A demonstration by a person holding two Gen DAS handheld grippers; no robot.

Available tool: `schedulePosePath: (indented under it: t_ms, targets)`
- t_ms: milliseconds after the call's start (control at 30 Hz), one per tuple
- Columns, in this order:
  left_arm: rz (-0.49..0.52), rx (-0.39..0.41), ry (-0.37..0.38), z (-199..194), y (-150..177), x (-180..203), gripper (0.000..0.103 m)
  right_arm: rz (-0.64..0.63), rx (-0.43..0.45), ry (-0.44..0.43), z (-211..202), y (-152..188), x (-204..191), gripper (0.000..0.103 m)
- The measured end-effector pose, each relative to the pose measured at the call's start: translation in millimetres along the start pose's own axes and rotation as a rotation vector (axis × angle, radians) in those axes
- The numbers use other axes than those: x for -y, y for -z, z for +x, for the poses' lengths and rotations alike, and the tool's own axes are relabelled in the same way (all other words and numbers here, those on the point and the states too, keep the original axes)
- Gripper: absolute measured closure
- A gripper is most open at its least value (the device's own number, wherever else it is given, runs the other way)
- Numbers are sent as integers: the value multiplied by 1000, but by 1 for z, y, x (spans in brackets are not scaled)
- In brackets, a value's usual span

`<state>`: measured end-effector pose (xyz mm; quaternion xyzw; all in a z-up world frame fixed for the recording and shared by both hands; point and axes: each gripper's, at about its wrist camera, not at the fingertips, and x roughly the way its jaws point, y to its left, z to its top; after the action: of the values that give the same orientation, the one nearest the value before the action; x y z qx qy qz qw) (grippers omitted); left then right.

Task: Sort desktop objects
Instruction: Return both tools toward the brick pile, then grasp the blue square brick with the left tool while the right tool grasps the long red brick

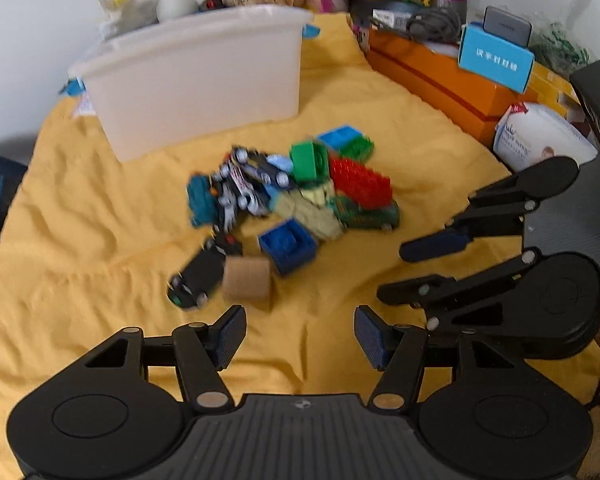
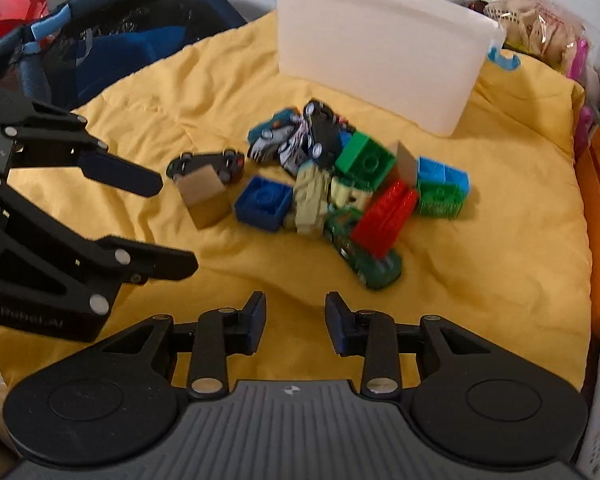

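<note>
While tilted down, both grippers (image 1: pixel 300 334) (image 2: pixel 296 320) gape empty.

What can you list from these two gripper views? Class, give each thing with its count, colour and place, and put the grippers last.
Storage bin: one, white, far side of the cloth, behind the pile.
Cloth: one, yellow, under everything.
Toy cars: several, too blurred to count, heaped at the pile's left.
Black car: one, beside the wooden cube.
Wooden cube: one, tan, nearest the left gripper.
Dark blue brick: one, front of the pile.
Red brick: one, pile's right.
Orange boxes: stacked, right edge.
Left gripper: black, open, empty.
Right gripper: black, open, empty.
</note>
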<state>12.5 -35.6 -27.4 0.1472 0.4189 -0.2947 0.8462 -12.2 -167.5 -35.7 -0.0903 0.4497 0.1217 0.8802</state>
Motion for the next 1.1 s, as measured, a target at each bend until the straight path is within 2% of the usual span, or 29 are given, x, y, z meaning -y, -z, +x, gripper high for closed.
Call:
schedulePosePath:
  t_ms: [133, 333, 467, 533, 600, 700, 767, 800, 867, 933, 1100]
  targets:
    - [3, -27, 9, 3, 9, 5, 39, -5, 20, 9, 0, -6, 1, 66]
    - [48, -56, 28, 7, 17, 16, 39, 19, -3, 9, 7, 0, 3, 66]
    - [54, -43, 31, 6, 16, 17, 39, 59, 66, 69, -11, -8, 12, 64]
    - [48, -46, 32, 6, 16, 16, 39, 86, 102, 102, -17, -14, 18, 51]
    - [44, -50, 29, 5, 18, 16, 39, 124, 94, 116, -14, -23, 25, 41]
    - [24, -49, 19, 3, 20, 14, 39, 194, 69, 108, -3, -34, 36, 41]
    - [7, -50, 13, 2, 21, 13, 39, 220, 67, 99, 5, -39, 41, 44]
    - [-2, -51, 13, 2, 22, 13, 39, 217, 51, 93, 11, -39, 42, 50]
    - [-14, -55, 17, 2, 23, 13, 39, 223, 4, 86, 19, -38, 46, 68]
    - [-19, -51, 21, 1, 22, 15, 39, 226, 1, 62, 17, -33, 48, 71]
    - [-47, 3, 82, -1, 5, 22, 39, 118, 40, 105, -8, -14, 37, 75]
